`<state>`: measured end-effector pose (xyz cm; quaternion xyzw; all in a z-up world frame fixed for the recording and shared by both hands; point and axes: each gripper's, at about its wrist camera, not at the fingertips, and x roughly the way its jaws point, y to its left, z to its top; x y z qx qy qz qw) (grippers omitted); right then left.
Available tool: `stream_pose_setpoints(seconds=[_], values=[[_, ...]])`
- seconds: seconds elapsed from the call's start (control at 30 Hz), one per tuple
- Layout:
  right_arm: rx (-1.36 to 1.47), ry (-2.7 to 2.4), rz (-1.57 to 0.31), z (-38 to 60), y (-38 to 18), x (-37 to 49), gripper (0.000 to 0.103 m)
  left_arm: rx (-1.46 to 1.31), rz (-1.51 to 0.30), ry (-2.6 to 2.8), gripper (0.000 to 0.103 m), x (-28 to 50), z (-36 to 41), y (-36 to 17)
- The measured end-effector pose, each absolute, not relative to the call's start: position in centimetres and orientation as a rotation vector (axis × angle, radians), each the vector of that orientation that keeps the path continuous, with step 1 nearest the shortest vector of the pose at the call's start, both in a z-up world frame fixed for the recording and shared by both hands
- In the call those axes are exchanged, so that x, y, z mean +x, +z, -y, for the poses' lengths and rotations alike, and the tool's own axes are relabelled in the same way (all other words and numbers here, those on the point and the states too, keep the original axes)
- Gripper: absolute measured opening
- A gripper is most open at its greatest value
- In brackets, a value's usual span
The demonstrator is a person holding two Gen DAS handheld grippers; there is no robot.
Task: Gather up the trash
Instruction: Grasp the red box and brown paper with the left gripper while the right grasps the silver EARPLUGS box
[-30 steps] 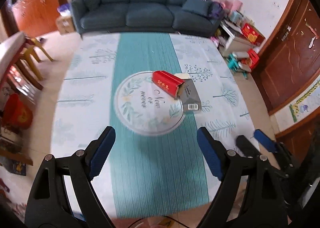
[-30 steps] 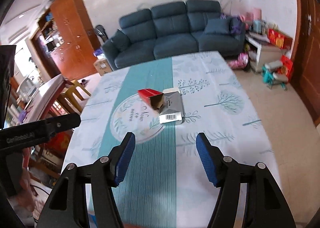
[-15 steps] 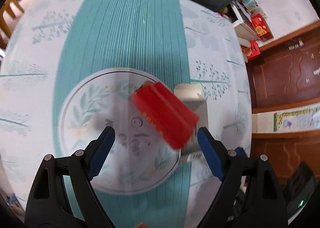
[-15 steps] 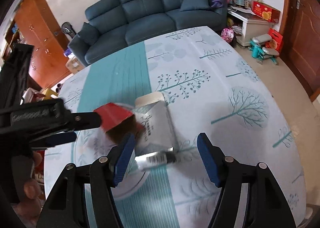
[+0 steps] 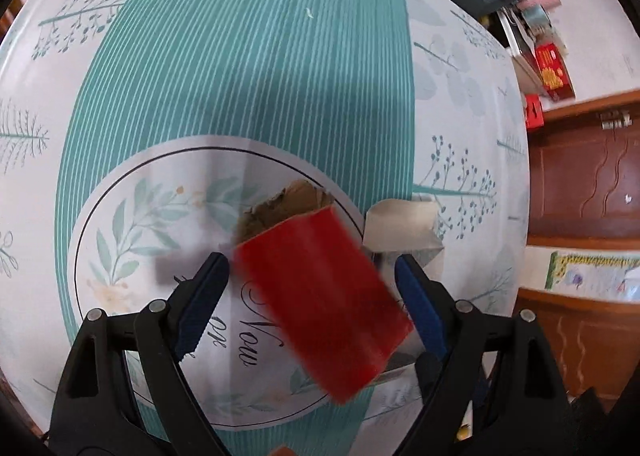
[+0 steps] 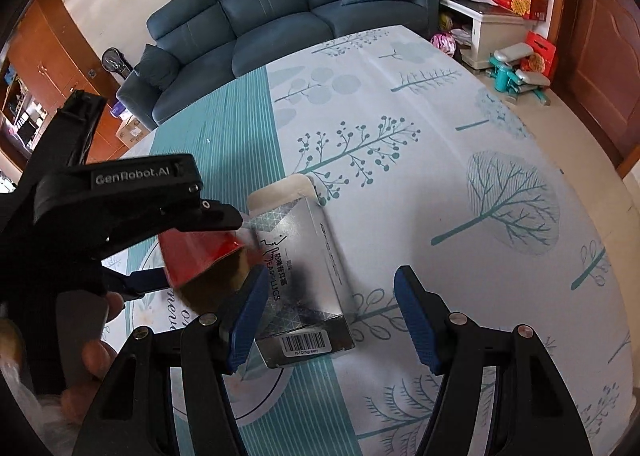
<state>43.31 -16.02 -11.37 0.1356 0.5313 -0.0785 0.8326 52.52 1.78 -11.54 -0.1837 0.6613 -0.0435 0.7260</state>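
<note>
Between the blue pads of the left hand-held gripper (image 5: 310, 292), spread wide and not yet closing on anything: lying the red box (image 5: 320, 296), its long axis running diagonally from upper left to lower right across the gap, torn brown open end (image 5: 286, 203) pointing away from the camera; looking slightly raised on its right side, propped against the silver box (image 6: 302, 280) just beside it

Sitting nearer to the red box than the other tool, so judging this hand the one to take it; needing, by that judgement, a slight turn of the wrist so the pads meet the long flat sides rather than the corners

Hanging over the silver box, the right hand-held gripper (image 6: 328, 316), also wide and holding nothing; that box lying lengthways along its fingers, barcode end (image 6: 306, 342) nearest, open flap (image 6: 280, 187) farthest

Crowding the pick: the two boxes touching, the left tool's upper arm crossing above the red box in the right wrist view, both tools working close together

Spreading beneath everything, the tree-print cloth on the table (image 6: 460, 159); standing well beyond, the blue sofa (image 6: 280, 7), clear of the work
</note>
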Motion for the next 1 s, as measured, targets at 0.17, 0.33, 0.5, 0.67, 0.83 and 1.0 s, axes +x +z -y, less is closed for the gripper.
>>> stream_pose_setpoints(seconds=[0.17,0.33,0.5,0.67,0.83,1.0], values=[[0.306,-0.13,-1.145,15.6,-11.7,43.3,0.066,-0.381,-1.475,-0.096,0.08,51.4,-2.8,-11.8],[0.262,-0.098,-1.186,14.3,-12.9,44.2,0.079,-0.376,-1.486,-0.094,0.074,50.1,-4.7,-12.2],[0.195,-0.082,-1.232,13.2,-14.6,45.2,0.079,-0.406,-1.525,-0.119,0.074,48.6,-7.1,-12.3],[0.085,-0.088,-1.232,12.0,-15.3,45.6,0.074,-0.428,-1.556,-0.143,0.074,47.8,-8.2,-12.2],[0.08,-0.105,-1.224,11.8,-15.1,45.0,0.063,-0.398,-1.575,-0.156,0.074,47.2,-7.8,-12.1],[0.122,-0.13,-1.219,12.3,-14.9,43.6,0.062,-0.305,-1.58,-0.16,0.074,46.8,-6.2,-12.0]])
